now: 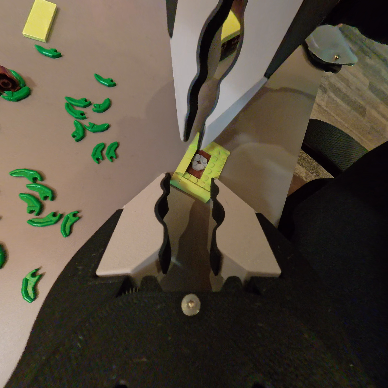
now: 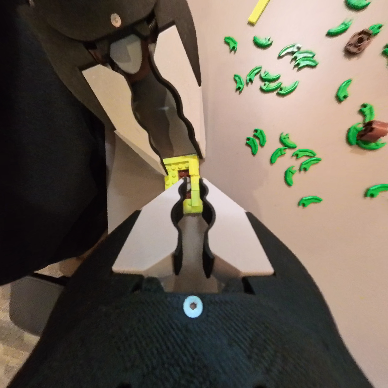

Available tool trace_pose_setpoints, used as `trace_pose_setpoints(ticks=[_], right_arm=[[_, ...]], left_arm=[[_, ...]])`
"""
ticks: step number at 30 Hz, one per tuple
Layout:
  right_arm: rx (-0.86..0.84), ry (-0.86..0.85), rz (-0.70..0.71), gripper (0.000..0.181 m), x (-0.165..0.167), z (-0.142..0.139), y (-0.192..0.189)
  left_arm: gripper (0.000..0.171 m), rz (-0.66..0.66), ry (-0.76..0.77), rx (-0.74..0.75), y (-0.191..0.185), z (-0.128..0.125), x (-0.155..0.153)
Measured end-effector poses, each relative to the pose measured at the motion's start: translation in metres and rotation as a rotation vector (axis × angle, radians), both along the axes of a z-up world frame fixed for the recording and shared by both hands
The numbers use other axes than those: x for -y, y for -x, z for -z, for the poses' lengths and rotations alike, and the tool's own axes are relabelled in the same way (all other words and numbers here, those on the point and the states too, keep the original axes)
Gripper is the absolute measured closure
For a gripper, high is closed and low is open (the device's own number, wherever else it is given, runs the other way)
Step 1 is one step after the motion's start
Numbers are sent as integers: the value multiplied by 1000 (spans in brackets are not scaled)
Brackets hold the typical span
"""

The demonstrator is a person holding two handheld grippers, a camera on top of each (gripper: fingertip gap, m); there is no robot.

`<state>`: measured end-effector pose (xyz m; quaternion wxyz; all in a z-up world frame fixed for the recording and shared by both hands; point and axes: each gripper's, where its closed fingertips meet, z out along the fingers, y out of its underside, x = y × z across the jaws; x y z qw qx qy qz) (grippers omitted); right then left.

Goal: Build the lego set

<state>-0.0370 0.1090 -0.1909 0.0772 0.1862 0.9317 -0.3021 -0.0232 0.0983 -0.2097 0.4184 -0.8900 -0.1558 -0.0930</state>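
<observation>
The left gripper [image 1: 190, 180] has its jaws clamped on the lime lego base [image 1: 218, 165] above the tabletop [image 1: 130, 52]; the right gripper [image 2: 192, 180] seems nearly closed on its raised lime edge.

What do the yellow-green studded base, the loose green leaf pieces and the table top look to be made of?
Yellow-green base: hard moulded plastic, smooth with a slight sheen; crisp round studs and sharp edges point to that. Green leaf pieces: likely the same rigid plastic, glossy, since highlights run along their curved ridges. Table top: a smooth matte beige sheet, possibly laminate; no grain or texture shows, so the core stays unclear.
</observation>
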Motion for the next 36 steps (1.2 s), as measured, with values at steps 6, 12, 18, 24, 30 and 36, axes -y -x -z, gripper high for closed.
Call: trace_pose_setpoints(ticks=[6,12,18,24,30,36], right_arm=[[-62,-63,-8,175,-6,8,-2],[-100,-124,-61,180,-3,13,-4],[-142,-250,-119,179,-3,14,-3],[-140,-313,-137,177,-3,15,-6],[-124,-332,-127,174,-4,19,-5],[-146,-332,-136,176,-3,17,-2]], left_arm=[[135,0,0,1,0,0,0],[135,-1,0,0,0,0,0],[136,-1,-1,3,0,0,0],[137,-5,-2,10,1,0,0],[139,-12,4,1,2,1,0],[139,-11,3,5,2,1,0]])
